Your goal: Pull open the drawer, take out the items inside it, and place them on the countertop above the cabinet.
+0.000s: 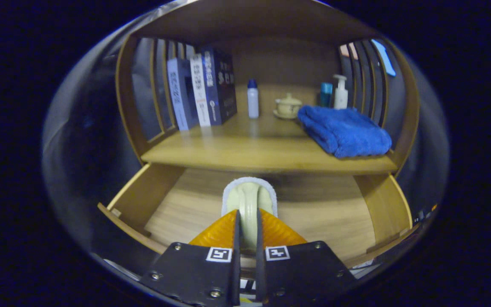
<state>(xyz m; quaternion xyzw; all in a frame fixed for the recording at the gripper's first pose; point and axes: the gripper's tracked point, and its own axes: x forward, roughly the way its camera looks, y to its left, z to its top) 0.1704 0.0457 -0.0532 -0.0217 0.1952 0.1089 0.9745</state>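
One item is in hand here, seen from the gripper view: the tongs (pixel 246 228) are pinching a pale green, white-rimmed object (pixel 249 200) edge-on, both orange ribbed fingers (pixel 218 232) pressed against its flat sides. What it is I cannot tell; a sponge or a scrubber is my best guess. Gripping the flat faces gives the pads the broadest contact, which is likely why it is held upright, not flat. It hangs over the middle of the open drawer (pixel 143 200), whose wooden floor looks otherwise bare, so this may be the last thing to come out. Beyond the fingers and above the drawer's front lies the counter (pixel 237 149), its near edge free across the centre, a sensible landing place. Along the counter's left side stand several blue and white boxes (pixel 203 89); near the back edge are a small white bottle with a blue cap (pixel 252 99), a lidded cup on a saucer (pixel 288 106), a teal container (pixel 325 94) and a pump bottle (pixel 340 91). A folded blue towel (pixel 343 130) fills the right side, so the object should be set down left of it.
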